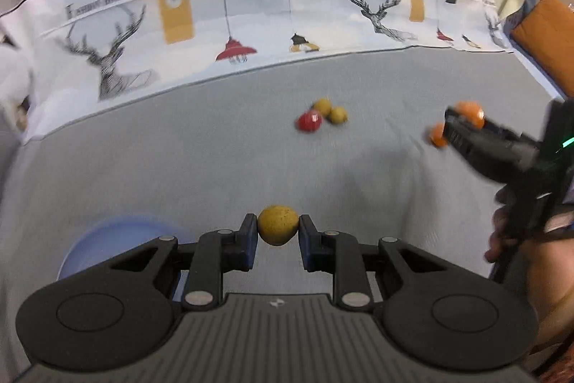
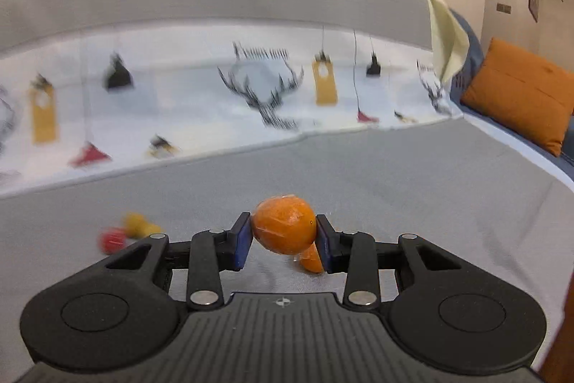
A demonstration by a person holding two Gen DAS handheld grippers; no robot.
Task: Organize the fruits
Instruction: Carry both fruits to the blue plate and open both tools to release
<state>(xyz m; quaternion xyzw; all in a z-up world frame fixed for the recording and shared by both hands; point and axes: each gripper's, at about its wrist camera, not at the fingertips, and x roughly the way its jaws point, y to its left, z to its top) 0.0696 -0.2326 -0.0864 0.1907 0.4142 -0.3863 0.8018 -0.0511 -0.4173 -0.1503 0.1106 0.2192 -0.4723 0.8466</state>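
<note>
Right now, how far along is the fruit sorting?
Nothing looks sorted yet. In hand: left gripper holds a yellow fruit; right gripper holds an orange. Left: a red fruit and two yellow fruits on the grey cloth.

yellow fruit (image 1: 278,229) gripped, orange fruit (image 2: 284,229) gripped

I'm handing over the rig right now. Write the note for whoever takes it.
Left hand-held gripper: shut on a yellow-brown fruit, lifted over the grey cloth.
Right hand-held gripper: shut on an orange fruit; a second orange piece sits just beneath it.
Still on the cloth: one red fruit, two yellow fruits.
Blue bowl lies near the left gripper; contents unseen.
Left: place both held fruits, then the cluster.
</note>
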